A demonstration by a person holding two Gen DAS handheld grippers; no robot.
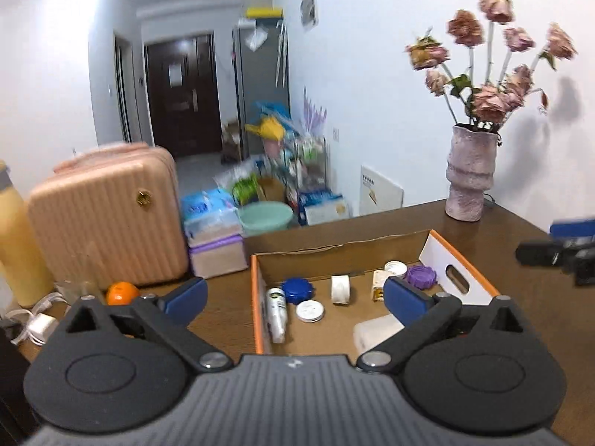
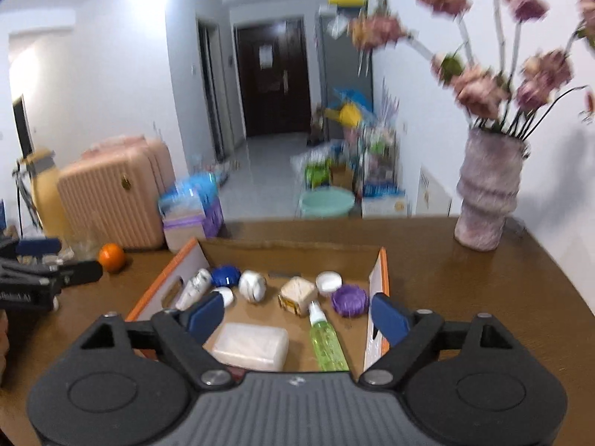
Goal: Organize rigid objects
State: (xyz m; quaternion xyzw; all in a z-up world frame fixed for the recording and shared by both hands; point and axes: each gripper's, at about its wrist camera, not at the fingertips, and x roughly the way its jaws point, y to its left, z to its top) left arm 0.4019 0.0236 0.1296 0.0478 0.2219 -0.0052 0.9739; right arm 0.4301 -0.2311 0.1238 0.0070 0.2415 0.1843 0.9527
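An open cardboard box with orange rims sits on the brown table. It holds a blue lid, a purple lid, white lids, a white bottle, a tape roll, a green spray bottle, a white block and a small cube box. My left gripper is open and empty above the box's near left. My right gripper is open and empty above the box.
A pink vase of dried flowers stands at the table's far right. An orange lies left of the box. A pink suitcase and a yellow bottle stand at the left.
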